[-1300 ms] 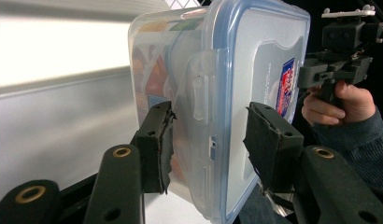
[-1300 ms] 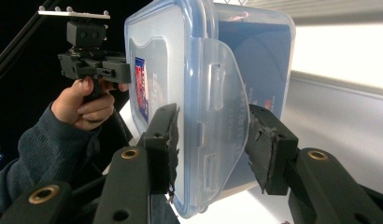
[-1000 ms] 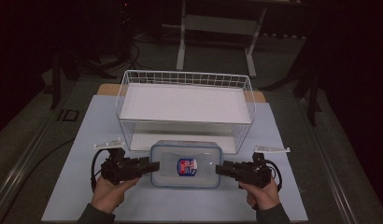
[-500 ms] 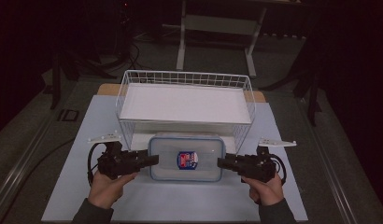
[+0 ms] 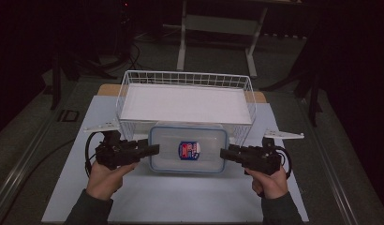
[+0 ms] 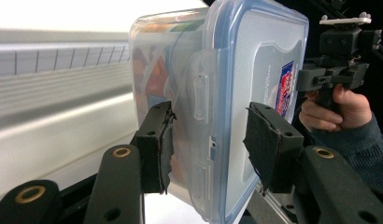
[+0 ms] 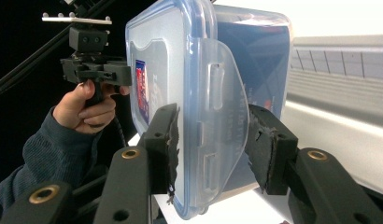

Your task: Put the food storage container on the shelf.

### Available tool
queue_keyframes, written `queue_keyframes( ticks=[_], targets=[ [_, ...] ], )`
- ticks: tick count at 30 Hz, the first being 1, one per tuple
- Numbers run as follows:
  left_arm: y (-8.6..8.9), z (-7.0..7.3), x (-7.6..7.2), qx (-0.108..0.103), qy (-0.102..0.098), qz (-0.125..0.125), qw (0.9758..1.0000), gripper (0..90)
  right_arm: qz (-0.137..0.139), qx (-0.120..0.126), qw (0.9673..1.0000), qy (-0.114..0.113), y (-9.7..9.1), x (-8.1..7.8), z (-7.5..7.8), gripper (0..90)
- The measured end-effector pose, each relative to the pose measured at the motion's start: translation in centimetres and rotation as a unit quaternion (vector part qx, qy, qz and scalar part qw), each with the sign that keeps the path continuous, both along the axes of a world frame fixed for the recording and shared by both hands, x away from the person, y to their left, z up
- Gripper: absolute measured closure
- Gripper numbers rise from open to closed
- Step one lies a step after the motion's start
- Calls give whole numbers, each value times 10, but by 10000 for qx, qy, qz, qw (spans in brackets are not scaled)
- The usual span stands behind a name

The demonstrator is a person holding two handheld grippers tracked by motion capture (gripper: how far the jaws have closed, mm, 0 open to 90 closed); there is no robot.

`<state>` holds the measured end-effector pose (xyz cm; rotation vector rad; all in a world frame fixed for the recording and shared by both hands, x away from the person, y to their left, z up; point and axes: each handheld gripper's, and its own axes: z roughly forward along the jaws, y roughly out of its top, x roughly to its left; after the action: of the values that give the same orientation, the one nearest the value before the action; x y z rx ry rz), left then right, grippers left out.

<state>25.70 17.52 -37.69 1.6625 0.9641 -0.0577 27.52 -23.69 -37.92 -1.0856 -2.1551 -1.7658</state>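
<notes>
I have the clear lidded container (image 5: 188, 149) clamped by its two short ends at the lower middle of the frame, my left claw (image 5: 152, 150) gripping its left end and my right claw (image 5: 225, 153) its right end. It sits just in front of the white wire basket (image 5: 185, 79), above the pale worktop (image 5: 180, 197).

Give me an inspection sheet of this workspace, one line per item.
Surface: white mat on the table, mostly bare.
Job's things: clear lidded container with a red-blue label, gripped at both short ends; white wire basket just behind it.
Clutter: nothing seen.
Grippers: left tool clamps the container's left end, right tool its right end, pads on lid and base.
Cables: black cable loops off the left tool.
Surroundings: dark room, a metal stand behind the table.
</notes>
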Motion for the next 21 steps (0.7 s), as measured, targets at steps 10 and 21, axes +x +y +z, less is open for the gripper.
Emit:
queue_keyframes(
  ticks=[10,21],
  targets=[
    [5,19,5,-54,-199,101,9997,517,-15,92,9998,-170,5,8,17,556],
    [4,31,9,-62,-345,139,9993,517,-50,124,9995,-279,6,13,28,555]
  ],
)
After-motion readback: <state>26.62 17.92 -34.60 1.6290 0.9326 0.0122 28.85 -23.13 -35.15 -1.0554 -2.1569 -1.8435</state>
